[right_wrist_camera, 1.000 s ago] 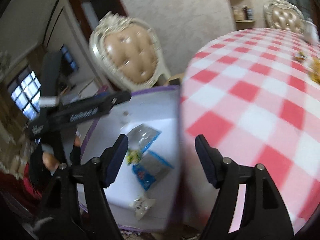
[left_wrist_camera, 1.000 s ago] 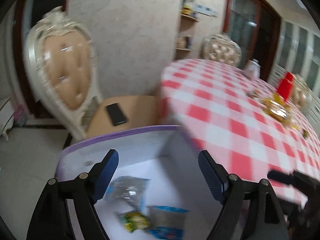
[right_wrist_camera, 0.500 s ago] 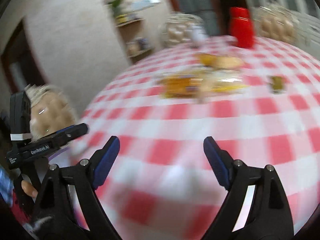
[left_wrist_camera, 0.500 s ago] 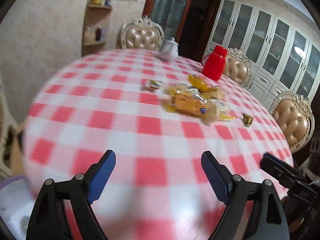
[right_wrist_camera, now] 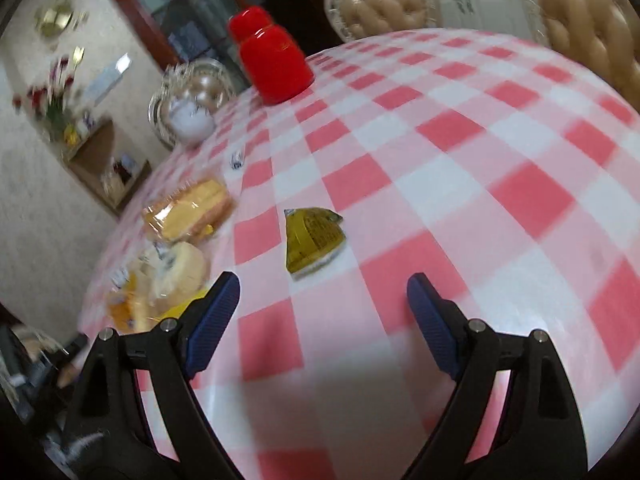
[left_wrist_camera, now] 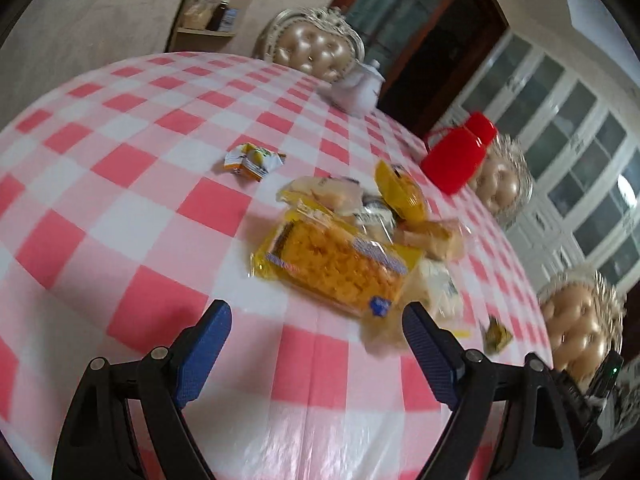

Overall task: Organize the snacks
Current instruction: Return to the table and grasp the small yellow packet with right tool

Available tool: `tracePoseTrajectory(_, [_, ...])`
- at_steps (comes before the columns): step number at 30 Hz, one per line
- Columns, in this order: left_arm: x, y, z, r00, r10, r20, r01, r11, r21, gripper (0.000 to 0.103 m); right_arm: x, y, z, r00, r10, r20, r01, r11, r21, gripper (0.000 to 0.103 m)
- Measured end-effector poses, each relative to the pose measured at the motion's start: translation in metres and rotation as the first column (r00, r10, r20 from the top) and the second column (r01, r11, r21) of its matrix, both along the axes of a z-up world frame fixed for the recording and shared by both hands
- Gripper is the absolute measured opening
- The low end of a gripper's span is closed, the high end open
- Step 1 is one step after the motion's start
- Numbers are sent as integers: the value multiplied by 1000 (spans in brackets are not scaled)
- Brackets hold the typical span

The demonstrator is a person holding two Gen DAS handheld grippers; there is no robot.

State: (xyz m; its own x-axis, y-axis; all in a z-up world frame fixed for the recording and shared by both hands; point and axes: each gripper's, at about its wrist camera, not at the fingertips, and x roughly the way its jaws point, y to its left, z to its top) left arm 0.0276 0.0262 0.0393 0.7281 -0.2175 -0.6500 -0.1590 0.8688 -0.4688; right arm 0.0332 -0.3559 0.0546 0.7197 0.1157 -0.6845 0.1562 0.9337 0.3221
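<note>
a second ago both cameras were looking down into a purple-rimmed white box of snack packets beside the table; that box is gone from both views now, and the checked cloth is filling them instead.

in the left wrist view, the left tongs (left_wrist_camera: 316, 320) are hanging over the near part of the table (left_wrist_camera: 120, 208) with their blue pads standing wide apart and nothing between them. to the left the cloth is lying bare out to its curved edge. a small yellow-and-white packet (left_wrist_camera: 254, 159) is sitting alone farther in. just beyond the right pad the snack pile (left_wrist_camera: 360, 232) is spreading, with a large yellow cracker pack (left_wrist_camera: 336, 264) lying nearest the tongs and paler wrapped cakes stacked behind it. a small green-gold packet (left_wrist_camera: 497, 334) is lying to the right of the pile, near the table's edge. a white teapot (left_wrist_camera: 356, 90) and a red jug (left_wrist_camera: 456, 156) are standing at the far side, with padded chairs behind the rim.

in the right wrist view, the wrapped cakes (right_wrist_camera: 188, 212) are crowding the left, close by the left pad. the right tongs (right_wrist_camera: 323, 300) are also spread wide and gripping nothing, and the same green-gold packet (right_wrist_camera: 312, 238) is lying flat just beyond the gap between the pads, apart from the pile. to the right the cloth is running open and bare all the way to the rim, where a chair back (right_wrist_camera: 592, 32) is standing close.
</note>
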Motion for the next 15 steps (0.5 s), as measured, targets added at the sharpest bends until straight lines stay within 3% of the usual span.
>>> tracePoseTrajectory(4, [25, 4, 2, 999, 15, 34, -14, 999, -30, 88, 20, 15, 5, 993, 117, -12, -117, 979, -169, 87])
tracePoseTrajectory(7, [45, 6, 9, 995, 43, 94, -43, 999, -1, 88, 30, 12, -8, 988, 150, -38, -154, 971, -182, 87])
tracePoseTrajectory(10, [62, 7, 1, 998, 9, 61, -8, 1000, -8, 88, 44, 19, -22, 983, 155, -99, -175, 953, -247, 87])
tracePoseTrajectory(15, [58, 16, -4, 1000, -4, -1, 4, 1000, -20, 88, 54, 36, -26, 973, 196, -119, -224, 920, -320, 85])
